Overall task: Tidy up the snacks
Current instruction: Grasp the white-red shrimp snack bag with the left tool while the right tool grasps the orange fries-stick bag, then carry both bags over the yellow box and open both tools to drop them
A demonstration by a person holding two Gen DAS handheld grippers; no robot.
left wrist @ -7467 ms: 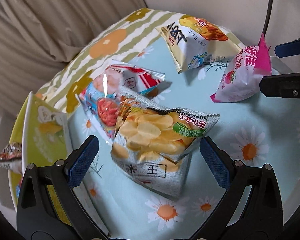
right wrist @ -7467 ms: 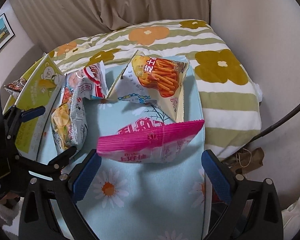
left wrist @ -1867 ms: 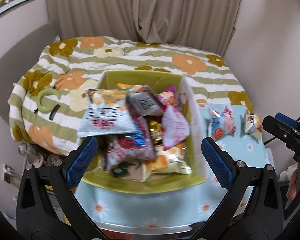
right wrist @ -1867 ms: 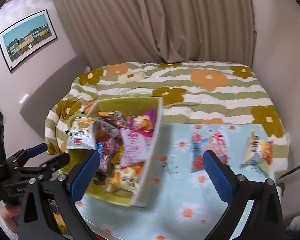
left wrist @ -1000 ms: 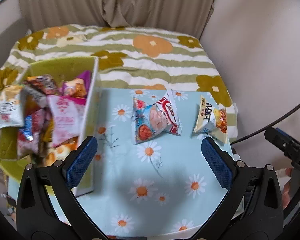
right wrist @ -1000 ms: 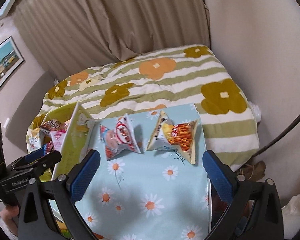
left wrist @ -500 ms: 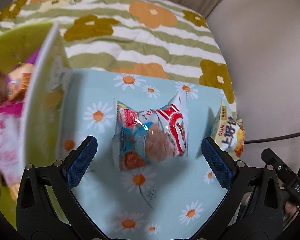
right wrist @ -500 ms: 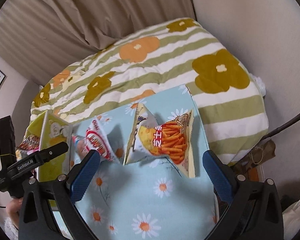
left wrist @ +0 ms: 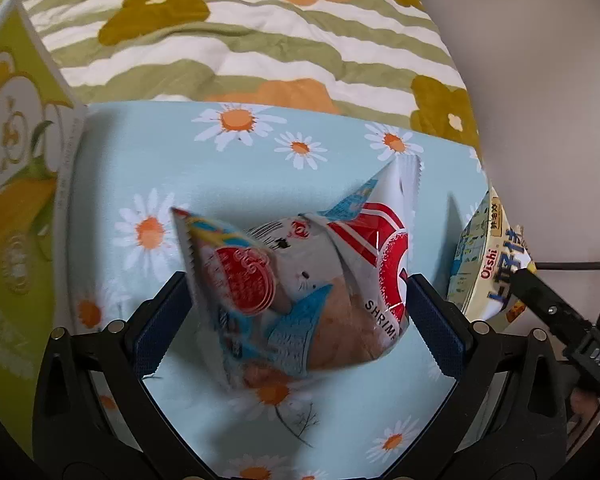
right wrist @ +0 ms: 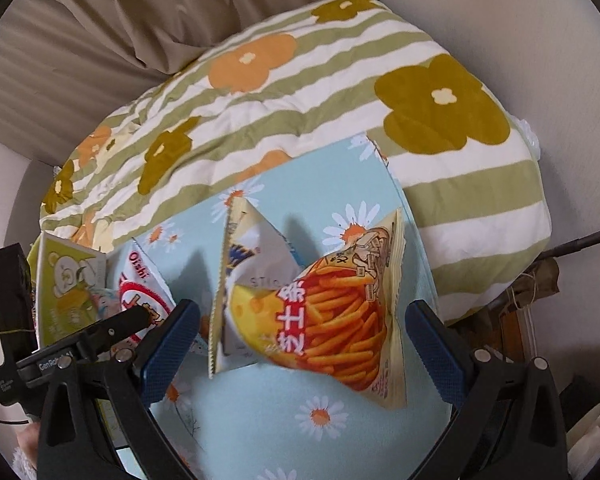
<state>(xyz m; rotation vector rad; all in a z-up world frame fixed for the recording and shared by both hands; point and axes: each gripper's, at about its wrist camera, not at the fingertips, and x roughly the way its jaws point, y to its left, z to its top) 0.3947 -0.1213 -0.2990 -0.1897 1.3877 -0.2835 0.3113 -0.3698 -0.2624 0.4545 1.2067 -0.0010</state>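
Two snack bags are left out on the bench (left wrist: pixel 148 160), which I see under a blue daisy cloth beside a bed with a striped flower quilt (right wrist: pixel 300 92).

Item 1: shrimp chip bag (left wrist: pixel 300 292), red, white and blue, lying on the cloth. My left hand-held gripper (left wrist: pixel 298 312) sits low over it, jaws spread wide with one pad on each side of the bag; no squeeze yet, as far as I can tell.

Item 2: cheese stick bag (right wrist: pixel 320 300), orange and pale, puffed up on the cloth just right of item 1. My right hand-held gripper (right wrist: pixel 302 344) frames it the same way, jaws wide, not closed on it.

Item 3: green box (left wrist: pixel 12 184) with a bear print, standing at the left edge of the bench, near the shrimp chip bag. I cannot see its contents from here.

Status, my estimate: the job looks close to its end. Both remaining bags need gripping, lifting and dropping into the green box. Nothing else loose shows on the cloth.
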